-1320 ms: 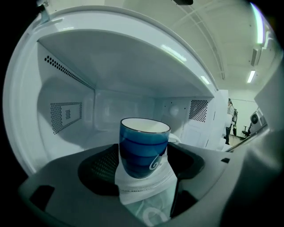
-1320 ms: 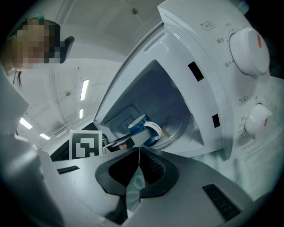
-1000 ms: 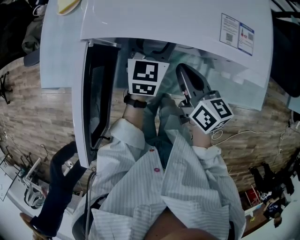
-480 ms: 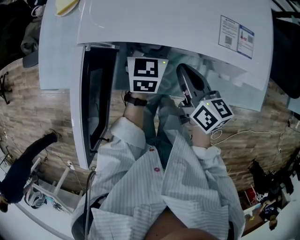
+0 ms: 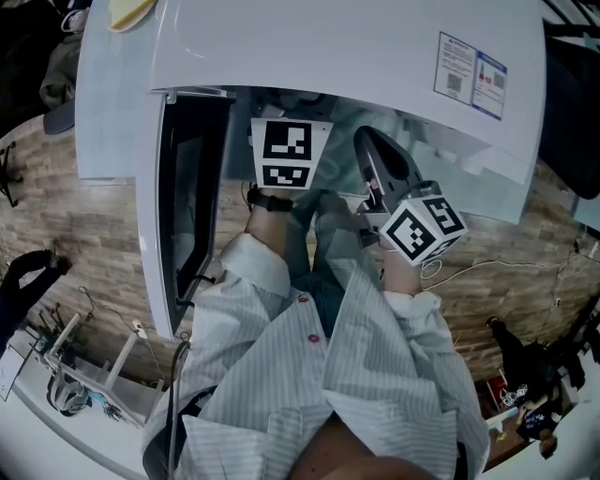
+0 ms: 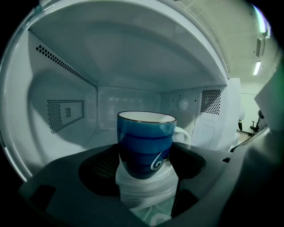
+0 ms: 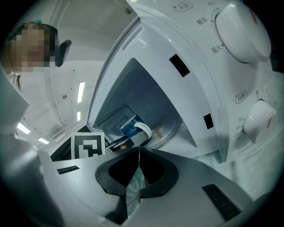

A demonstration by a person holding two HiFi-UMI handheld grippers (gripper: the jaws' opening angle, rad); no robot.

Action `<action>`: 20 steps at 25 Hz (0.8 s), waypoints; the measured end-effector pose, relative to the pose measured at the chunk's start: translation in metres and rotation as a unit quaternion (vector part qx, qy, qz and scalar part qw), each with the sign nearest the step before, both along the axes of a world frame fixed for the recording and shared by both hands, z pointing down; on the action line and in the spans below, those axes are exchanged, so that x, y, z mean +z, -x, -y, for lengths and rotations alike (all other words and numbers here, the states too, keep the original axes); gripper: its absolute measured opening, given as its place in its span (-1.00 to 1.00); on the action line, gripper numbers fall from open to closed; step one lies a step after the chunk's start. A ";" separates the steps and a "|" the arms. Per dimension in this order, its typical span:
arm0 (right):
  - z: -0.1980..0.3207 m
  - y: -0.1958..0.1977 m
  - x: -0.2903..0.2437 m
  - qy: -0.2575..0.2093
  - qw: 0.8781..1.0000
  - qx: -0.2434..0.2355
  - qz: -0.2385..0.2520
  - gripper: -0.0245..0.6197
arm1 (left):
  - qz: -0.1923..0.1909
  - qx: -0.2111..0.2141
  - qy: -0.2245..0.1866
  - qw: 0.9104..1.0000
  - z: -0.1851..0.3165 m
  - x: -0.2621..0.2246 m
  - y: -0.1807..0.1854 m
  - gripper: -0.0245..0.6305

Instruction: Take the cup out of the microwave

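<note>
Cup [image 6: 145, 137] clamped in left gripper [image 6: 146, 170], not yet out of microwave [image 6: 66, 88]; right gripper [image 7: 138, 155] closed and empty; lifting out remains.

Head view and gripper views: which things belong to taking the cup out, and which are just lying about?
Job in hand:
- blue cup, held by the left gripper, jaws on both sides
- microwave and its open door
- right gripper, jaws together, empty

Lying about:
- yellow object atop the microwave
- white cable on the floor
</note>
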State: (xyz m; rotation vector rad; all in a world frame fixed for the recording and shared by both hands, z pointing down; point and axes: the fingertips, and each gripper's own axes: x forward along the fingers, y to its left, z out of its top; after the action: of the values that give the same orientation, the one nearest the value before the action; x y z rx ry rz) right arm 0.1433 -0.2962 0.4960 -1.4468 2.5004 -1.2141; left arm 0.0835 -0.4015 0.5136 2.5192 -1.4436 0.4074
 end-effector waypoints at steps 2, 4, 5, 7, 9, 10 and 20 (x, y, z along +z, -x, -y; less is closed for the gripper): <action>-0.001 -0.001 0.001 0.000 1.000 0.001 0.001 -0.82 | -0.001 -0.002 -0.004 1.000 -0.002 0.000 0.000 0.18; -0.001 -0.002 0.001 0.000 1.000 0.001 0.002 -0.82 | -0.002 -0.002 -0.006 1.000 -0.004 0.000 0.001 0.18; -0.002 -0.002 0.000 0.000 1.000 0.002 0.003 -0.82 | -0.002 -0.002 -0.007 1.000 -0.005 -0.001 0.001 0.18; -0.003 -0.002 -0.001 0.000 1.000 0.001 0.003 -0.82 | -0.003 -0.003 -0.011 1.000 -0.008 -0.001 0.002 0.18; -0.004 -0.002 -0.001 -0.001 1.000 0.000 0.002 -0.82 | -0.005 -0.006 -0.016 1.000 -0.011 -0.002 0.003 0.17; -0.005 -0.002 -0.001 -0.001 1.000 -0.001 0.002 -0.81 | -0.007 -0.007 -0.018 1.000 -0.012 -0.003 0.004 0.17; -0.018 0.000 -0.003 0.001 1.000 -0.010 0.000 -0.82 | -0.018 -0.019 -0.026 0.999 -0.030 -0.008 0.010 0.17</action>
State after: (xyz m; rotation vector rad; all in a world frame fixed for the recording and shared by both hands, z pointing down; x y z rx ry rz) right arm 0.1438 -0.2779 0.4935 -1.4254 2.5207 -1.2205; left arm 0.0732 -0.3718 0.5061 2.5213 -1.5038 0.3207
